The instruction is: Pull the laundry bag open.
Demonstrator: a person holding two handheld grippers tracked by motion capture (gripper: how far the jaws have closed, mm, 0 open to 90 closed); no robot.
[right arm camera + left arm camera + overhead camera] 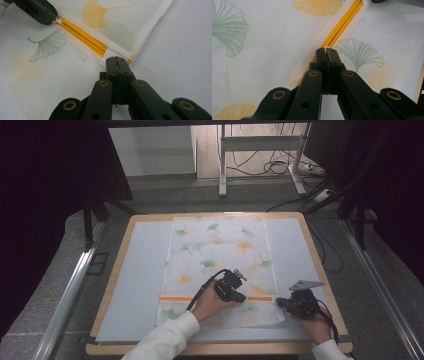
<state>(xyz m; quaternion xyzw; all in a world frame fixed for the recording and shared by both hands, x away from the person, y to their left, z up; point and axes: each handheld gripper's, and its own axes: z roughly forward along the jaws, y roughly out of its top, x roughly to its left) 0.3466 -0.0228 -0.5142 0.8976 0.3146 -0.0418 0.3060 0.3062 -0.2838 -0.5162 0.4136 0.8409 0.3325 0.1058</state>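
The left gripper (326, 51) is pinching its jaws together on a small white zipper pull (326, 47) sitting on the orange zipper (342, 25) of a white mesh bag (220, 265) printed with ginkgo leaves. The right gripper (116, 60) is also pressing its jaws together, clamping the bag's hem right at the zipper's end, at the bag's right edge. In the high view the left gripper (231, 287) is sitting over the middle of the zipper (180, 298) and the right gripper (295, 304) is resting just beside the bag's lower right corner, each held by one hand, with white sleeves coming in from the bottom.

Around the bag, a pale blue mat (135, 280) is covering a wooden table (210, 349); the bag is lying flat in the middle of the mat, and the zipper is running across its near part. Beyond the table, a metal stand (260, 150) and loose cables (272, 167) are lying on the floor.

The right gripper view is showing the left gripper (40, 11) from outside, its tip on the white pull (58, 20), and two parallel orange tracks of zipper (85, 37) opened between pull and hem; the high view is giving just one orange line. The left gripper view is showing a closed orange line ahead of the pull.

Counted: two grippers, two hands, one bag, one zipper, one pull.
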